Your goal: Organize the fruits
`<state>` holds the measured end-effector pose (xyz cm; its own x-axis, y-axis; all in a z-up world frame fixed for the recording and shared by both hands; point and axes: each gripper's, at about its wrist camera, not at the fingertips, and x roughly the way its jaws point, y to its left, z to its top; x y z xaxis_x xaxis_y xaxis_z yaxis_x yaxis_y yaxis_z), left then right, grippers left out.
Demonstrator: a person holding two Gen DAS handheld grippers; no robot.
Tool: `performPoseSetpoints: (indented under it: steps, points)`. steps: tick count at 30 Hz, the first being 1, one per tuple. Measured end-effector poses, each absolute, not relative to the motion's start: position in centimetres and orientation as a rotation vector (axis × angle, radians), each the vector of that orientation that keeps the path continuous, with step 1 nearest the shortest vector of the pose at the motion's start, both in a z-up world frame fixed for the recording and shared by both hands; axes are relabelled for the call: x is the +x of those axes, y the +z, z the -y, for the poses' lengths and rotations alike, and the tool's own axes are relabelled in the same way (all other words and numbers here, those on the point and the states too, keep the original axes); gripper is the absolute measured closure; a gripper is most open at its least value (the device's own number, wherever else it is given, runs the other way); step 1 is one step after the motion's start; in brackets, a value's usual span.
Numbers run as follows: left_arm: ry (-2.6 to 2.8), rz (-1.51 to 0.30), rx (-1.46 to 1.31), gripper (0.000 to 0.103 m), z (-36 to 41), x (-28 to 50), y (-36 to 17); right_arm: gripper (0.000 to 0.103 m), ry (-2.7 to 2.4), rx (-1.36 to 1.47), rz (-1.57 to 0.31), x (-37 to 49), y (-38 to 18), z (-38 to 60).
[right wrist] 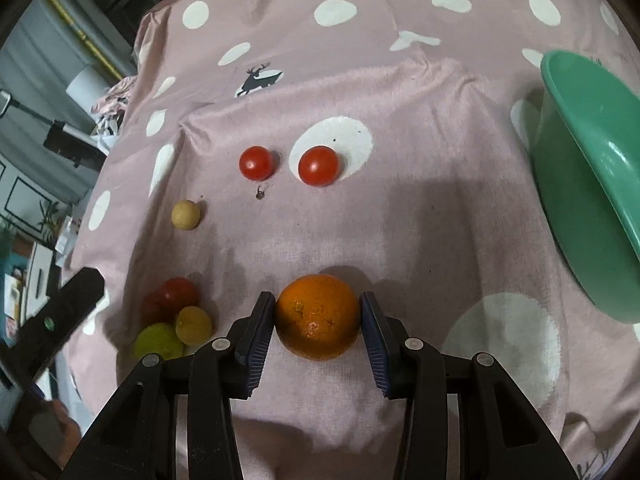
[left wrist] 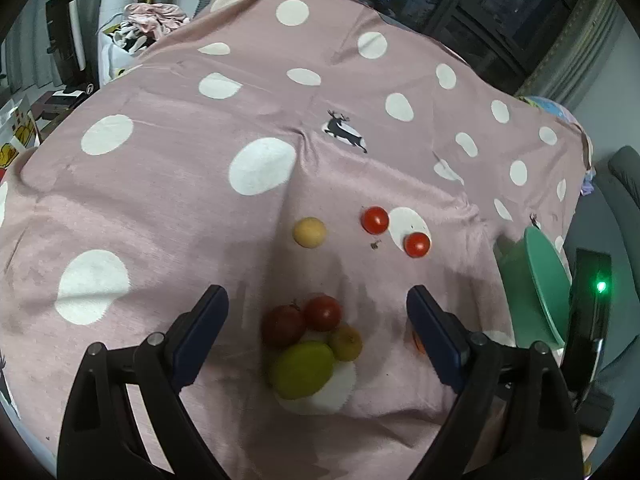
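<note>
My right gripper is shut on an orange, its pads against both sides, just above the pink dotted cloth. My left gripper is open and empty, hovering over a cluster of fruit: a green fruit, a small yellow one and two dark red tomatoes. The cluster shows at lower left in the right wrist view. Farther out lie two red tomatoes and a pale yellow round fruit. A sliver of the orange shows behind my left gripper's right finger.
A green plastic basin stands at the right edge of the cloth; it also shows in the left wrist view. A small dry stem lies near the tomatoes. Clutter and furniture surround the cloth's far and left edges.
</note>
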<state>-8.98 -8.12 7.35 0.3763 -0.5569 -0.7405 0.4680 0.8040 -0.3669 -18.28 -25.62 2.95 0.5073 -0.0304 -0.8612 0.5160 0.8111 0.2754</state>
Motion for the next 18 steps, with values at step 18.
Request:
performPoseSetpoints:
  steps: [18]
  points:
    - [-0.849,-0.990,0.000,0.037,13.0,-12.9,6.6,0.054,-0.363,0.755,-0.796,-22.0,5.4,29.3]
